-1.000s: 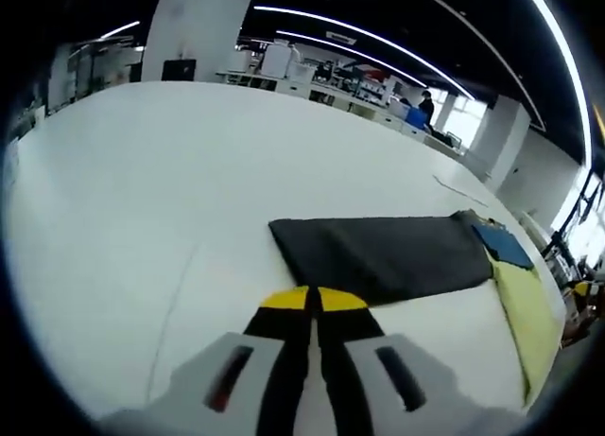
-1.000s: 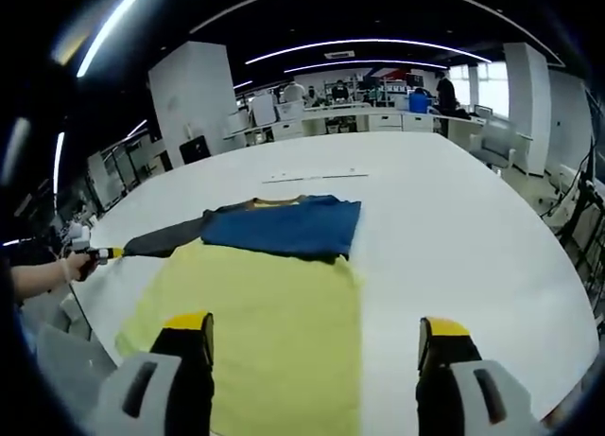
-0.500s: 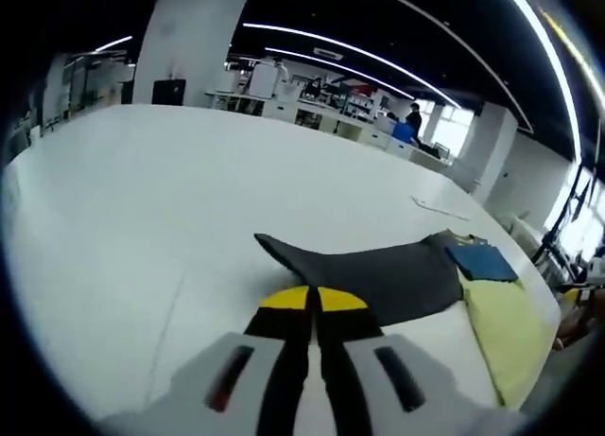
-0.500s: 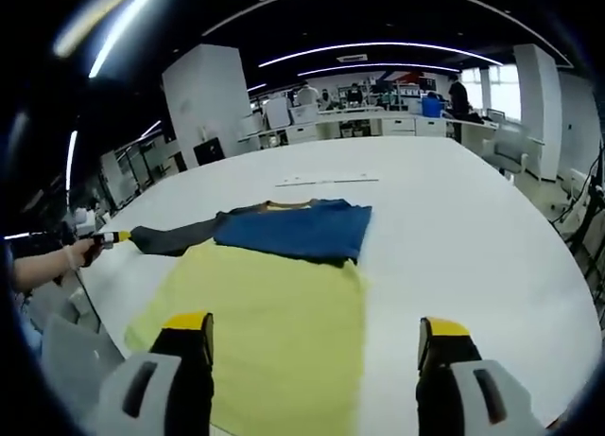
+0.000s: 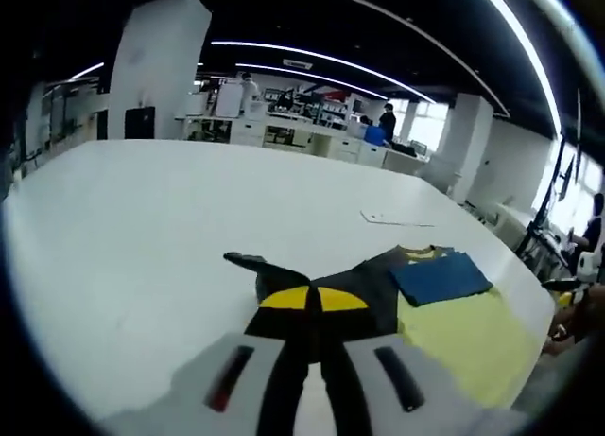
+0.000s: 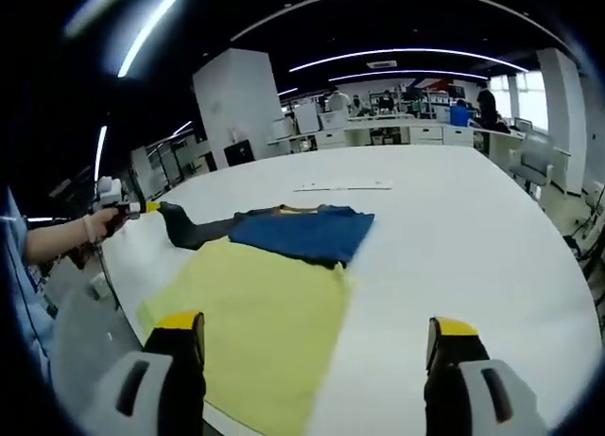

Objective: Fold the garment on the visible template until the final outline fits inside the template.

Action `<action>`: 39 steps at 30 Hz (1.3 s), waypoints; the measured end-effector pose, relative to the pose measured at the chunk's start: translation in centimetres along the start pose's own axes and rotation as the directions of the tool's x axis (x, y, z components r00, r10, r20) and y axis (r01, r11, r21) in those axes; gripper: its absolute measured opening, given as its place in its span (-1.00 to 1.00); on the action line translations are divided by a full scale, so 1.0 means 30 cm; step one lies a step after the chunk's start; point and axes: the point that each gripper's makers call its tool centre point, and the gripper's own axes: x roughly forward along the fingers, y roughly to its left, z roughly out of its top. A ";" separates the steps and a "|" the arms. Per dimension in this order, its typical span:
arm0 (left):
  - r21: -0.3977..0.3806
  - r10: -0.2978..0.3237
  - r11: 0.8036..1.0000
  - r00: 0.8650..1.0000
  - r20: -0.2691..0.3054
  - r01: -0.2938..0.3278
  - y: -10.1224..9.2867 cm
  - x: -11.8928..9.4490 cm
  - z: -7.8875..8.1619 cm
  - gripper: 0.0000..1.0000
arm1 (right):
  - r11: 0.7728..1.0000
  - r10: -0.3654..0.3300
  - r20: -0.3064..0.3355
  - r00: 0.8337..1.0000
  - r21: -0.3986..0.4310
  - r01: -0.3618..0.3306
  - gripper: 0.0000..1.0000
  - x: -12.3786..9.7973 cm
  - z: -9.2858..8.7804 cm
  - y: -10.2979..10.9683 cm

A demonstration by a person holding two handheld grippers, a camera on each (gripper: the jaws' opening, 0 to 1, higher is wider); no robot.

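Note:
The garment lies on the white table (image 5: 142, 218), with a yellow body (image 6: 255, 304), a blue folded part (image 6: 302, 233) and a dark grey sleeve (image 6: 194, 230). My left gripper (image 5: 314, 300) is shut on the dark grey sleeve (image 5: 354, 283), whose end (image 5: 242, 259) sticks out to the left beyond the yellow tips. In the right gripper view the left gripper (image 6: 142, 207) holds that sleeve raised at the garment's left side. My right gripper (image 6: 317, 327) hangs open above the near edge of the yellow body, holding nothing.
A thin white strip (image 6: 342, 185) lies on the table beyond the garment. A person's hand (image 6: 99, 226) holds the left gripper at the table's left edge. Desks, pillars and people stand far behind. Bare white table (image 6: 492, 266) spreads to the right.
The left gripper has lifted the dark sleeve and carried it in toward the garment's body, so the sleeve now bends and bunches. The right gripper stays open over the yellow part.

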 end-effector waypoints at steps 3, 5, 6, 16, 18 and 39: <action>0.012 -0.020 1.000 1.000 0.010 0.020 -0.091 0.036 0.026 -1.00 | 1.000 0.012 0.010 1.000 0.016 -0.012 0.97 -0.011 -0.013 -0.036; 0.013 -0.033 0.999 0.999 0.012 0.033 -0.152 0.064 0.037 -1.00 | 0.999 0.023 0.009 1.000 0.022 -0.023 0.97 -0.016 -0.024 -0.058; 0.007 -0.041 0.999 0.999 0.014 0.041 -0.179 0.076 0.040 -1.00 | 0.999 0.028 0.013 1.000 0.022 -0.028 0.97 -0.019 -0.026 -0.064; 0.019 -0.130 0.991 0.991 0.015 0.130 -0.503 0.188 0.031 -1.00 | 0.993 0.121 0.022 0.992 0.000 -0.121 1.00 -0.053 -0.019 -0.102; 0.013 -0.151 0.988 0.988 0.018 0.151 -0.557 0.216 0.027 -1.00 | 0.991 0.134 0.019 0.991 0.000 -0.134 1.00 -0.053 -0.020 -0.106; -0.071 -0.427 0.901 0.904 0.032 0.429 -0.988 0.476 -0.085 -1.00 | 0.976 0.216 -0.027 0.976 0.023 -0.216 1.00 0.014 -0.050 -0.085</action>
